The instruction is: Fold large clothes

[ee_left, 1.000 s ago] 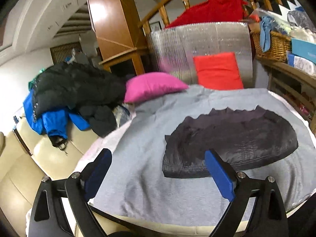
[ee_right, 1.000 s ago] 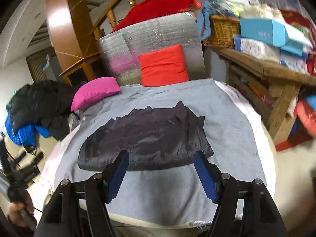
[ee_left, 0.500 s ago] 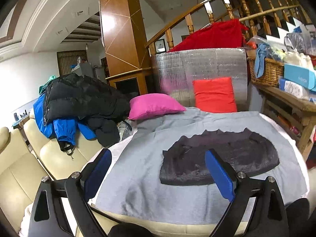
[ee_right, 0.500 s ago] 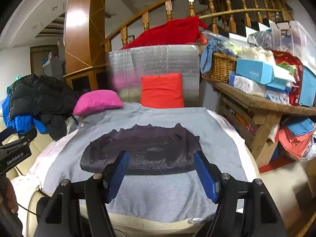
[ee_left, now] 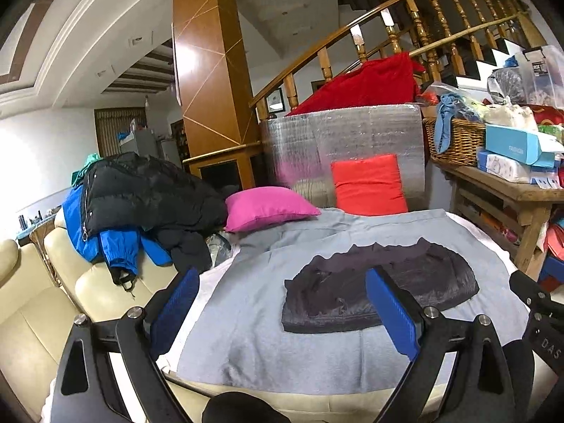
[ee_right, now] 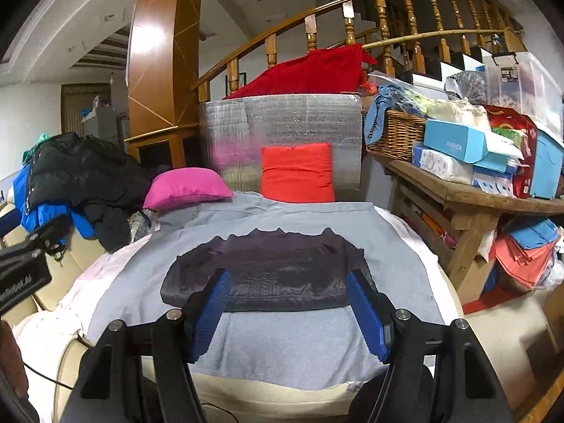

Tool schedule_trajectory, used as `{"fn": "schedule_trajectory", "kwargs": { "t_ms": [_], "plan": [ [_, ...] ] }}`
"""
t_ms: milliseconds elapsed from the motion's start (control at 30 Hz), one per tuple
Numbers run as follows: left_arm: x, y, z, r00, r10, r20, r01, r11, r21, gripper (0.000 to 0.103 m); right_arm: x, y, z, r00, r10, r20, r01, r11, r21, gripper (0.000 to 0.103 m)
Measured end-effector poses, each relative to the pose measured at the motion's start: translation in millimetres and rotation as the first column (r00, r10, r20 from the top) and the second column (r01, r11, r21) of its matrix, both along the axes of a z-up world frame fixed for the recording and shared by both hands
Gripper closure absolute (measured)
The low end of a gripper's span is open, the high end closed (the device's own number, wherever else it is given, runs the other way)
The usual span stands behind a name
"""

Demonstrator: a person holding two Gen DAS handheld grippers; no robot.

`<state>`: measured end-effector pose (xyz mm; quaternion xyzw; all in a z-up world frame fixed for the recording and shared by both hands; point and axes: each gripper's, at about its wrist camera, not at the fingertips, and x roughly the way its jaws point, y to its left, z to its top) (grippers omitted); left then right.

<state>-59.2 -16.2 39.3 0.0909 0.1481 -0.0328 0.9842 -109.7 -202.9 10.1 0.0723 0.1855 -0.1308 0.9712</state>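
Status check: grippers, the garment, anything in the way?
Left gripper and right gripper both open, empty, above the near edge. Dark garment folded flat on grey sheet. Nothing on it; pink pillow at far corner.

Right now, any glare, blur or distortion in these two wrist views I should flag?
Left wrist view: strong fisheye bending with black corners; glare on the wooden pillar; dark folded garment sharp. Right wrist view: same bending; a hot spot on the pillar; no motion blur on the garment.
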Motion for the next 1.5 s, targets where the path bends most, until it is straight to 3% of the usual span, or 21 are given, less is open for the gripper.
{"fn": "schedule_trajectory", "kwargs": {
  "t_ms": [700, 1500],
  "plan": [
    [-25, 11, 15, 0.998, -0.002, 0.066, 0.004, 1.000, -0.023, 0.008, -26, 5, 11, 0.999, -0.020, 0.025, 0.020, 1.000, -0.010, 0.031],
    [-27, 12, 14, 0.998, -0.015, 0.061, 0.016, 1.000, -0.012, 0.008, -24, 9, 8, 1.000, -0.015, 0.013, 0.016, 1.000, -0.012, 0.031]
  ]
}}
